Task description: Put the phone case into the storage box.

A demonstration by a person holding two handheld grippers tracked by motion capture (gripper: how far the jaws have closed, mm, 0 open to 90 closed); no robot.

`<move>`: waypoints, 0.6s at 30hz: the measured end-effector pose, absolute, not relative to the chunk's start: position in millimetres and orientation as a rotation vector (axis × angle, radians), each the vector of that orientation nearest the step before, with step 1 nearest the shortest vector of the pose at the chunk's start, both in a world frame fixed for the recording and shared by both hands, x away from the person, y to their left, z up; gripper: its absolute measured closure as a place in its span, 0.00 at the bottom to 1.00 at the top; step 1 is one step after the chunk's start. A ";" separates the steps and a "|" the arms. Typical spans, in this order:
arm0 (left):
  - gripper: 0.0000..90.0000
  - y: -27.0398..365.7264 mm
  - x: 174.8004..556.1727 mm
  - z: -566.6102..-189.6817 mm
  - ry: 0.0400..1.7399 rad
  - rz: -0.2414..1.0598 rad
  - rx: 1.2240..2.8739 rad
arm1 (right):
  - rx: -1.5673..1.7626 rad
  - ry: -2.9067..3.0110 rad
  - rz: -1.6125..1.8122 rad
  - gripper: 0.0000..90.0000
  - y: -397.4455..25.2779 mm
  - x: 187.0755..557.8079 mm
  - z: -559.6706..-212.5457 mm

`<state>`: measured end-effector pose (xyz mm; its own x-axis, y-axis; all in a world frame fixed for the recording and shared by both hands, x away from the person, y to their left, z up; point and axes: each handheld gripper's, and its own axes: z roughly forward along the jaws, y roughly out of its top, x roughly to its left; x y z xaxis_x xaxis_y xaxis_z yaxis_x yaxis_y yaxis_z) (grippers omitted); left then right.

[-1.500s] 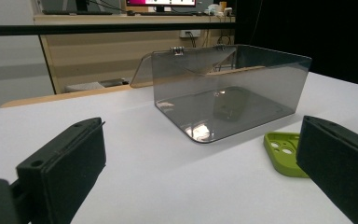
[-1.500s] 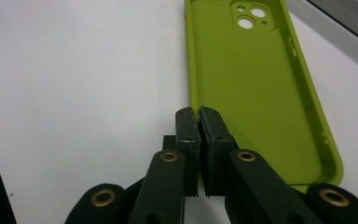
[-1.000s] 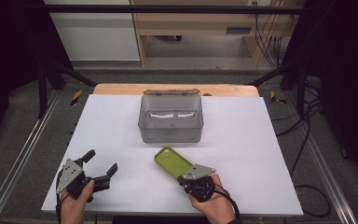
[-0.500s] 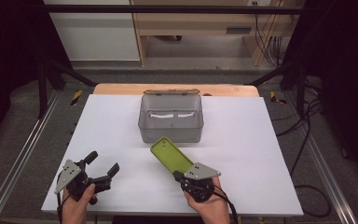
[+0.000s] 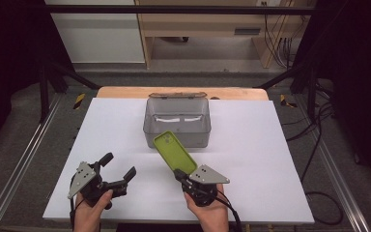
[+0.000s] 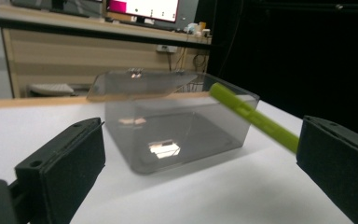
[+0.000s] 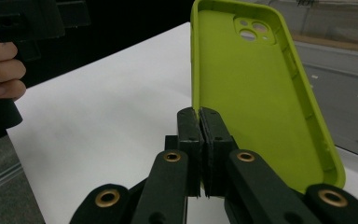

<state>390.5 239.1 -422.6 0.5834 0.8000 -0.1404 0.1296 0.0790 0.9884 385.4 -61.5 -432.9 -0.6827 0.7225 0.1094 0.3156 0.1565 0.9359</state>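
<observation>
While left gripper (image 5: 118,170) gapes empty, right gripper (image 5: 179,173) apparently pinches phone case (image 5: 174,151).

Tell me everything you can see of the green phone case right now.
The green phone case is an empty, matte, rubbery-looking shell with a raised rim and a camera cutout at its far end. The right gripper pinches its near edge; it is held above the table, far end over the near wall of the clear box.
</observation>
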 end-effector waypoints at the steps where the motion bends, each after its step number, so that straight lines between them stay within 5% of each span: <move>1: 0.01 235.2 393.8 -418.0 0.846 0.598 1.420 | 0.994 2.068 1.541 0.98 -60.8 385.6 -432.3; 18: 0.01 215.0 391.7 -412.5 0.868 0.532 1.365 | 1.106 1.830 1.695 0.98 -35.7 375.1 -437.4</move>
<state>391.7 215.0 -412.5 0.5956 0.7719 -0.2222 0.1530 0.1626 0.9748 375.1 -35.7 -437.4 -0.6011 0.7703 0.2129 0.2715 -0.0538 0.9609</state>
